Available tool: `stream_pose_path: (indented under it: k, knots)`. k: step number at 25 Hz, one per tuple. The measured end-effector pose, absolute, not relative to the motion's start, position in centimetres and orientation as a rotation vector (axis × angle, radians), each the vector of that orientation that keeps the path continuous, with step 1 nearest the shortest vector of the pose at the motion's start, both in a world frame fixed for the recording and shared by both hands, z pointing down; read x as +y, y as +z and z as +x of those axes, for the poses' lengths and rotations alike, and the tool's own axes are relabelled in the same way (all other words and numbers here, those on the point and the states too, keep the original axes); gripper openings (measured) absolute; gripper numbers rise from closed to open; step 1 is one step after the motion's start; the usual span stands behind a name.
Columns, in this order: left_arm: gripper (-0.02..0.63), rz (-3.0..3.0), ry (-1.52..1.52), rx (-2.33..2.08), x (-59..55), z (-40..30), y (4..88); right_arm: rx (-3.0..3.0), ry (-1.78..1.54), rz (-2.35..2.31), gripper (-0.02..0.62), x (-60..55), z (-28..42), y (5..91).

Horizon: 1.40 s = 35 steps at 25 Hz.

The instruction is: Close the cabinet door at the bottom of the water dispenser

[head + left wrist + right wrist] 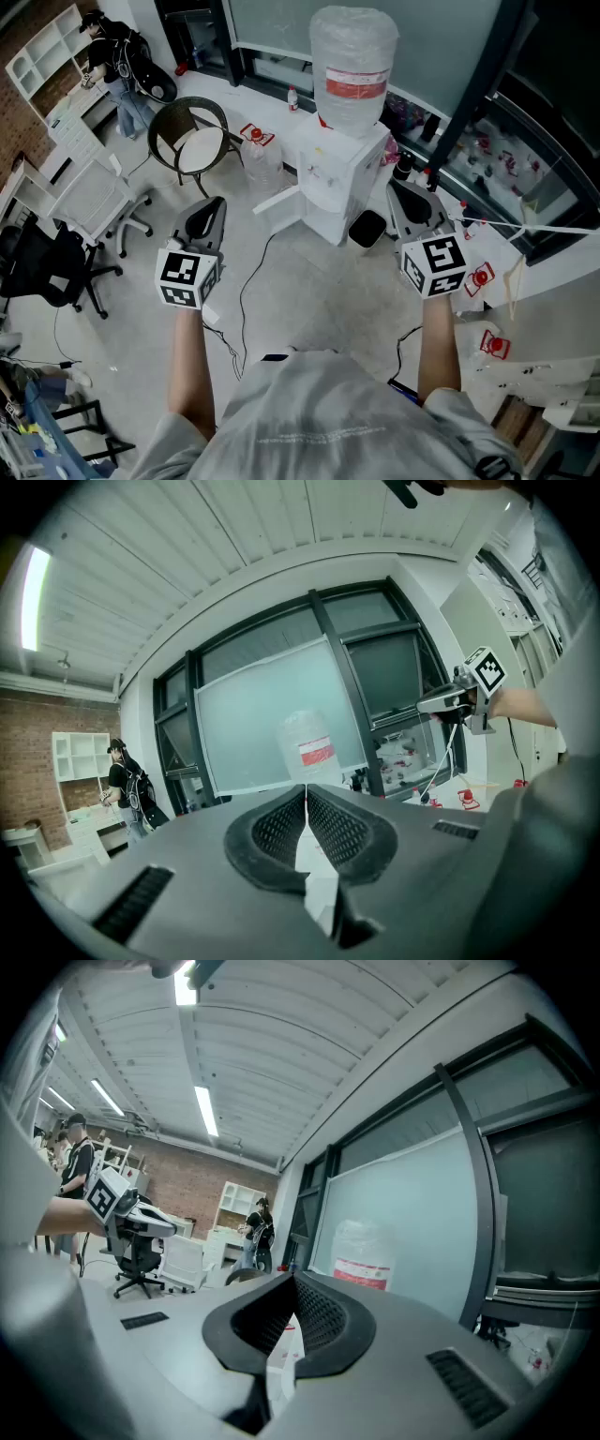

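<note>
A white water dispenser point(336, 178) stands on the floor ahead of me with a large clear bottle point(352, 70) on top. Its bottom cabinet door point(277, 201) hangs open, swung out to the left. My left gripper point(213, 206) is held up to the left of the door, apart from it, jaws shut and empty. My right gripper point(406, 192) hovers just right of the dispenser, also shut and empty. In the left gripper view the shut gripper point(306, 789) points at the bottle point(307, 747). The right gripper view shows its gripper point(292, 1283) shut, with the bottle point(361, 1255) ahead.
A black bin point(367, 228) sits at the dispenser's right foot. A round black-framed chair point(192, 136) and an empty jug point(263, 161) stand to the left, and a white office chair point(98, 199) further left. A cable point(247, 291) runs across the floor. A person point(111, 47) stands at the back left.
</note>
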<state>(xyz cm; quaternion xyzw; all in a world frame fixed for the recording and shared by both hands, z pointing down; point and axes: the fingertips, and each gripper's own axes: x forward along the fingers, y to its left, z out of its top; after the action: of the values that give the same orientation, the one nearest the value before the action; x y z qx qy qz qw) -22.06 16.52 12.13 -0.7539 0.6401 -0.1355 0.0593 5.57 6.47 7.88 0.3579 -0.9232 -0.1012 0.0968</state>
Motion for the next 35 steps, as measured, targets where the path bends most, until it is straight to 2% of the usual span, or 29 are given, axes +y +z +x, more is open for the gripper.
stream_pose_path:
  k: [10, 19, 27, 35]
  knots:
    - [0.021, -2.287, -0.451, 1.96, 20.0, -20.8, 12.8, -2.725, -0.277, 1.018, 0.028, 9.0, 5.5, 9.3]
    - [0.021, -2.327, -0.458, 2.041, 19.6, -22.7, 15.0, -2.794, -0.219, 0.984, 0.031, 6.8, 3.6, 10.4]
    - [0.023, -2.376, -0.431, 2.027, 14.8, -29.2, 18.0, -2.773, -0.209, 0.883, 0.031, 2.9, -4.4, 13.7]
    - [0.023, -2.477, -0.487, 1.986, 5.4, -41.7, 22.4, -2.707, -0.139, 0.921, 0.031, -4.8, -16.0, 17.6]
